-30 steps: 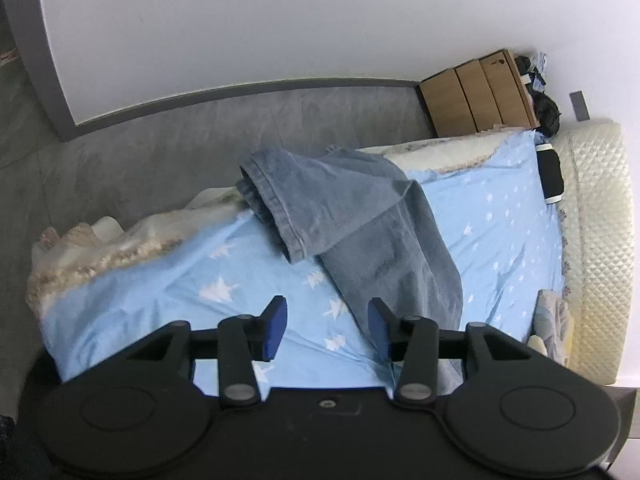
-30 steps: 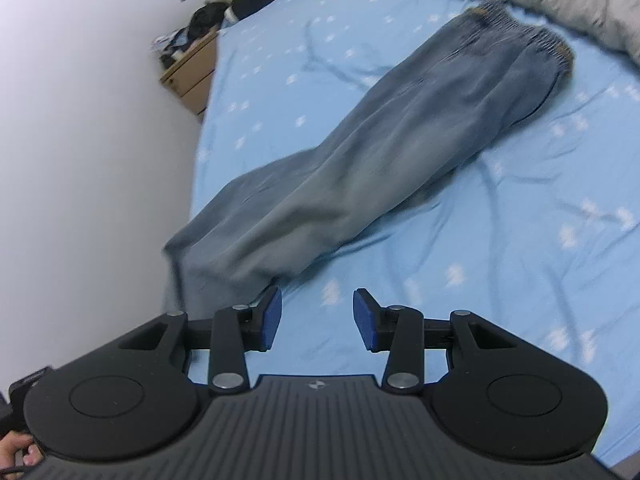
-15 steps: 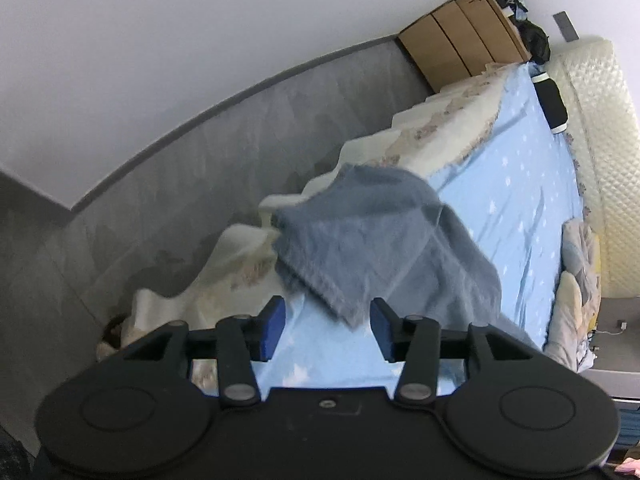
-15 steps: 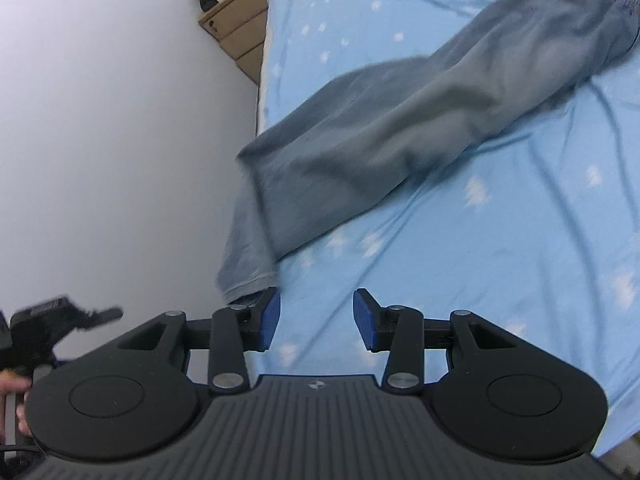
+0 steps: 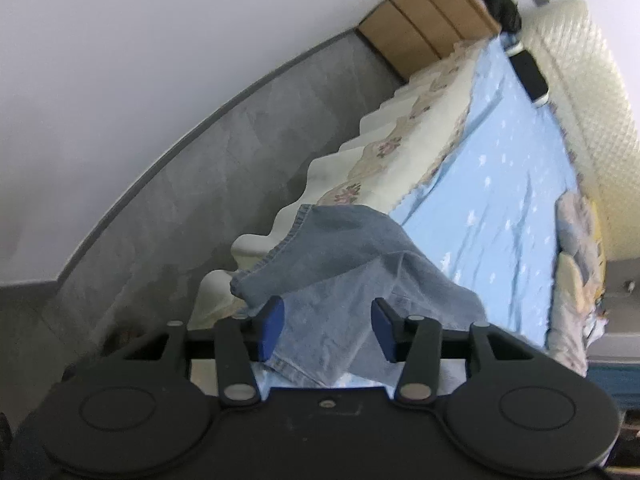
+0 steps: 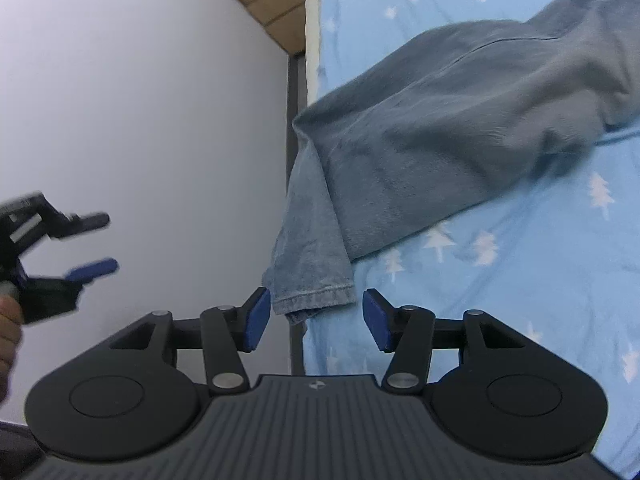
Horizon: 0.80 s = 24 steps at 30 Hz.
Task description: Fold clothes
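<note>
Blue jeans (image 6: 440, 140) lie across the light blue star-print sheet (image 6: 520, 280), their leg ends draped over the bed's side edge. My right gripper (image 6: 316, 320) hovers at that edge with its jaws opening. One leg hem (image 6: 316, 300) hangs between the blue pads, and neither pad presses on it. My left gripper (image 5: 327, 330) is open just above the other leg end (image 5: 352, 264), with denim showing in the gap and no pad pressing on it. In the right wrist view the left gripper (image 6: 102, 242) appears at the far left, held by a hand (image 6: 8, 328).
A cream floral bed skirt (image 5: 384, 152) hangs down the bed's side to a grey floor (image 5: 200, 184). A wooden cabinet (image 5: 428, 28) stands by the white wall. A quilted cream headboard (image 5: 592, 92), a black object (image 5: 528, 76) and pillows (image 5: 576, 264) are at the far end.
Both grippers have swept along the bed to the jeans' leg ends at the side edge. The right jaws have widened. The left gripper has come further into the right wrist view.
</note>
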Each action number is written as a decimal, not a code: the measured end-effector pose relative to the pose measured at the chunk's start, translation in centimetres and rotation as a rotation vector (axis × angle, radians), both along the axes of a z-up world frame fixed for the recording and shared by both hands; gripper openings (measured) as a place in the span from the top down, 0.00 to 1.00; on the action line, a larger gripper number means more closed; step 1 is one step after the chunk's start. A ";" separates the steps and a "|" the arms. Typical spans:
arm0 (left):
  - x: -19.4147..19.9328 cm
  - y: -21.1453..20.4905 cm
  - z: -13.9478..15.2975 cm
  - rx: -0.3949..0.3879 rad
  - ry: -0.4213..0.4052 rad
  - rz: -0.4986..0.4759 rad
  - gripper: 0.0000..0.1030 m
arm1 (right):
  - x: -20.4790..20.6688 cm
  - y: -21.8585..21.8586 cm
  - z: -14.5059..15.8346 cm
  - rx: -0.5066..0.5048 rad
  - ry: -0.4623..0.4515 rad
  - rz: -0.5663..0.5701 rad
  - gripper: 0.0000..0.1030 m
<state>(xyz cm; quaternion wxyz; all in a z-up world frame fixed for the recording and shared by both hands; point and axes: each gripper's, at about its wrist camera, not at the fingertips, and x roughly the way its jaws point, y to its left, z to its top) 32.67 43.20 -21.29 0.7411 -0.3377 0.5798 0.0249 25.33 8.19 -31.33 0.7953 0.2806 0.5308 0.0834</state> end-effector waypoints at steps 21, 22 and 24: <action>24.6 -0.5 -7.1 -0.058 -0.052 -0.476 0.56 | 9.2 12.7 -4.1 -0.010 0.094 -0.237 0.95; 25.0 -0.4 -7.1 -0.060 -0.051 -0.472 0.56 | 10.1 13.8 -4.0 -0.004 0.083 -0.232 0.95; 25.7 -0.1 -7.2 -0.063 -0.049 -0.463 0.56 | 12.1 15.6 -4.4 0.010 0.071 -0.238 0.95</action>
